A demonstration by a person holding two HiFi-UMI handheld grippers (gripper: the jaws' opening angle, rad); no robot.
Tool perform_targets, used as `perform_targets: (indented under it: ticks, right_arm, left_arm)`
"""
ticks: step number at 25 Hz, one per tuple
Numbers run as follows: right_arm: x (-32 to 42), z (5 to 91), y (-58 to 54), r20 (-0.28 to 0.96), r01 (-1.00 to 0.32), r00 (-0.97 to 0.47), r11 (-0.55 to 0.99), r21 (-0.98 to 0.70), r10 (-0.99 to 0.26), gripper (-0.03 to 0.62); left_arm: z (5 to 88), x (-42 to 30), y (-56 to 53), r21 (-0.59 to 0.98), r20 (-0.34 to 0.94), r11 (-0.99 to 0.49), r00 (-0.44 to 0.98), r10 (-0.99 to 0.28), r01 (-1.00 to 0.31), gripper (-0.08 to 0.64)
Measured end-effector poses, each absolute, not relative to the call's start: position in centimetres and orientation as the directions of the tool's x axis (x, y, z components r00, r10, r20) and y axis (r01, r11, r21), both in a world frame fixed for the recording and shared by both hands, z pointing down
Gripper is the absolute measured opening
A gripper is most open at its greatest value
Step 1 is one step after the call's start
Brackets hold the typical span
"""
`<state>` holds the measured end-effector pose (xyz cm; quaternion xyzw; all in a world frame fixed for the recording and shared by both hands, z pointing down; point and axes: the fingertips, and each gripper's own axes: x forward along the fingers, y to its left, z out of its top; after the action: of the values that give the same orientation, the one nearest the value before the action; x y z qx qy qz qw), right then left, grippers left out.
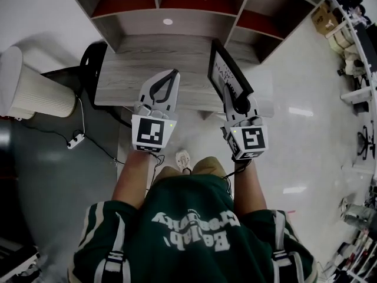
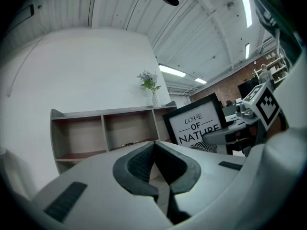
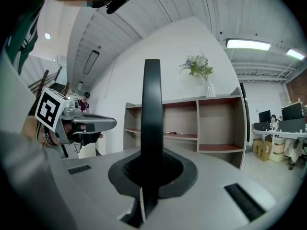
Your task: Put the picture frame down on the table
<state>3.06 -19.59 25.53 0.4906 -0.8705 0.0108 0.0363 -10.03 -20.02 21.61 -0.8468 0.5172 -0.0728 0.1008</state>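
The right gripper (image 1: 236,106) has its jaws closed on one edge of a black rectangular picture frame (image 1: 227,75) with a white printed sheet inside. In the right gripper view the picture frame (image 3: 152,104) is seen edge-on, clamped between the two dark pads, and it rises straight up from them. In front of these jaws it stands upright over the right part of a grey wood-grain table (image 1: 135,69); whether its lower edge touches the tabletop I cannot tell. The left gripper (image 1: 172,74) is just beside the right one, its jaws closed together with nothing between them, and the picture frame (image 2: 196,123) stands to the right of them, apart. Beyond both pairs of jaws is an open grey wooden shelf unit (image 3: 211,123), and a glass vase of flowers (image 3: 201,73) stands on its top.
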Motion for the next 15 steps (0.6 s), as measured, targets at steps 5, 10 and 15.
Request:
perform_targets:
  ticks: [5, 10, 15]
  right_arm:
    - [2.8, 27.0, -20.7, 0.089, -0.856, -0.513, 0.516, 0.017, -0.854, 0.040]
    - [2.7, 28.5, -22.9, 0.112, -0.853, -0.517, 0.522, 0.017, -0.849, 0.040]
    - [2.3, 30.2, -26.1, 0.140, -0.861, -0.504, 0.508, -0.007, -0.852, 0.040]
  left_arm:
    - [22.8, -10.0, -21.0, -0.222, 0.010, -0.469, 0.479, -0.878, -0.855, 0.018]
    - [24.1, -10.3, -23.1, -0.187, 0.011, -0.460, 0.467, -0.884, -0.868, 0.018]
    - [25.3, -11.1, -26.3, -0.154, -0.004, -0.424, 0.430, -0.903, -0.892, 0.018]
